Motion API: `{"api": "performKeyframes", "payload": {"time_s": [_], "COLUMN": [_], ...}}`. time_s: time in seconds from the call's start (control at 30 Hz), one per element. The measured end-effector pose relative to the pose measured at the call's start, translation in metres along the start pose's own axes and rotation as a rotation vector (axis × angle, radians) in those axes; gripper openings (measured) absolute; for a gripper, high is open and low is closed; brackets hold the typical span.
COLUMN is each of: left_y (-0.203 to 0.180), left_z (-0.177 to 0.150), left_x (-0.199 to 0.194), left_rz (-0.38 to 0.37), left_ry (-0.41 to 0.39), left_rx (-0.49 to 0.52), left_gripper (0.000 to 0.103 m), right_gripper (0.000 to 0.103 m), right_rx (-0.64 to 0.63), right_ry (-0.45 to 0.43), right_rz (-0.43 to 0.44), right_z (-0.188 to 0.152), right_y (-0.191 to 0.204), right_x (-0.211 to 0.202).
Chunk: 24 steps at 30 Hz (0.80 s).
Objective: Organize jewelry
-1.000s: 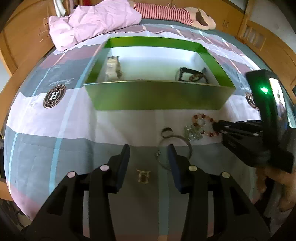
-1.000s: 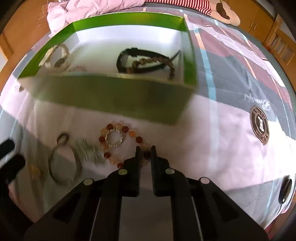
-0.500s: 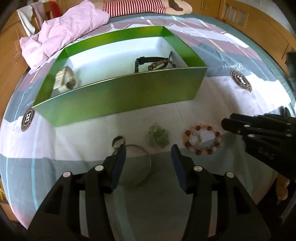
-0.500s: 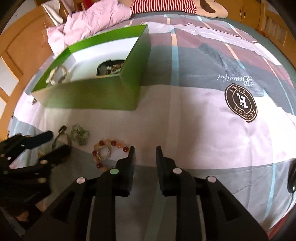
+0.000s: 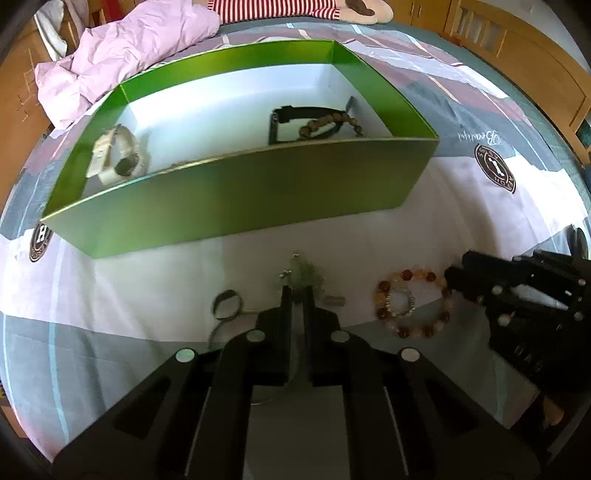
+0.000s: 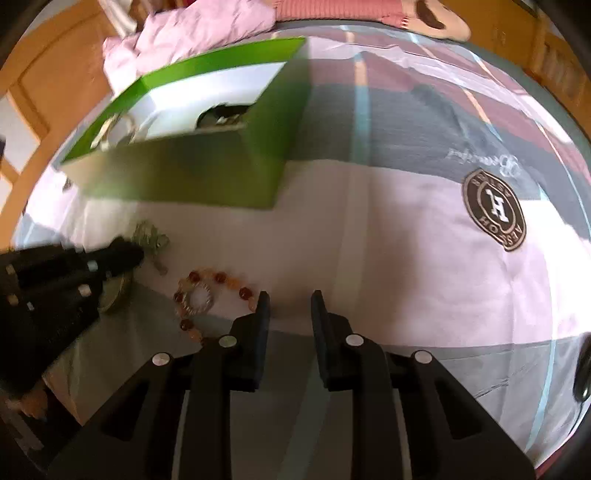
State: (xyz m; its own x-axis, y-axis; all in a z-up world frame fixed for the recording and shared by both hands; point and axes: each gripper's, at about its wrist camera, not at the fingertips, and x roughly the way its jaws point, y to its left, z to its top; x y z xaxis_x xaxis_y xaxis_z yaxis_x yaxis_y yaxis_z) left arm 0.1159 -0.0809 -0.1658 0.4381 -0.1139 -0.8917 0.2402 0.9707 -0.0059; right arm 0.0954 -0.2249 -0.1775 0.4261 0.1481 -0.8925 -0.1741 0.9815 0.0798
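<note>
A green box (image 5: 236, 192) stands on the bed, holding a white watch (image 5: 116, 157) and a black strap with brown beads (image 5: 314, 123). In front of it lie a pale green bead piece (image 5: 306, 273), a small ring (image 5: 227, 301), a thin metal bangle partly under my left gripper, and an amber bead bracelet (image 5: 412, 304) around a small sparkly ring (image 5: 400, 302). My left gripper (image 5: 297, 291) is nearly shut at the green piece's near edge. My right gripper (image 6: 290, 301) is open and empty, just right of the amber bracelet (image 6: 218, 295).
The bedsheet (image 6: 406, 229) is pink, grey and maroon with round brown logos (image 6: 495, 210). A crumpled pink blanket (image 5: 122, 55) and a striped cushion (image 5: 273, 7) lie behind the box. Wooden furniture surrounds the bed.
My left gripper has closed from wide open to nearly shut and moved over to the green bead piece. My right gripper has opened wider beside the amber bracelet.
</note>
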Motion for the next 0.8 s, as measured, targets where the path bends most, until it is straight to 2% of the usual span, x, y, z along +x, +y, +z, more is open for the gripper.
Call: {"api": "performKeyframes", "payload": {"time_s": [0.13, 0.17, 0.23, 0.27, 0.4, 0.53, 0.6, 0.7, 0.8], "left_y": [0.012, 0.016, 0.024, 0.030, 0.066, 0.095, 0.104, 0.121, 0.126], "left_z": [0.000, -0.001, -0.002, -0.003, -0.014, -0.021, -0.023, -0.025, -0.028], "left_x": [-0.012, -0.016, -0.022, -0.026, -0.041, -0.055, -0.062, -0.065, -0.063], "left_rz": [0.010, 0.012, 0.017, 0.024, 0.055, 0.053, 0.062, 0.043, 0.046], "left_ry": [-0.024, -0.032, -0.042, -0.047, -0.062, -0.081, -0.091, -0.081, -0.076], "left_rx": [-0.014, -0.016, -0.022, -0.028, -0.078, -0.132, -0.148, -0.192, -0.223], "left_gripper": [0.006, 0.006, 0.006, 0.006, 0.006, 0.006, 0.006, 0.007, 0.020], "right_gripper": [0.023, 0.013, 0.002, 0.000, 0.000, 0.000, 0.000, 0.001, 0.001], "right_rx": [-0.067, -0.080, -0.088, -0.087, -0.039, -0.026, -0.008, 0.010, 0.017], "right_ry": [-0.010, -0.010, -0.011, -0.013, -0.058, -0.144, -0.165, -0.143, -0.114], "right_rz": [-0.051, -0.037, -0.015, -0.006, 0.102, 0.139, 0.121, 0.077, 0.065], "right_z": [-0.003, -0.004, -0.006, -0.007, -0.005, 0.000, 0.001, -0.001, 0.000], "right_y": [0.013, 0.016, 0.019, 0.020, 0.019, 0.020, 0.017, 0.011, 0.007], "right_x": [0.001, 0.001, 0.000, -0.001, -0.014, -0.039, -0.044, -0.038, -0.027]}}
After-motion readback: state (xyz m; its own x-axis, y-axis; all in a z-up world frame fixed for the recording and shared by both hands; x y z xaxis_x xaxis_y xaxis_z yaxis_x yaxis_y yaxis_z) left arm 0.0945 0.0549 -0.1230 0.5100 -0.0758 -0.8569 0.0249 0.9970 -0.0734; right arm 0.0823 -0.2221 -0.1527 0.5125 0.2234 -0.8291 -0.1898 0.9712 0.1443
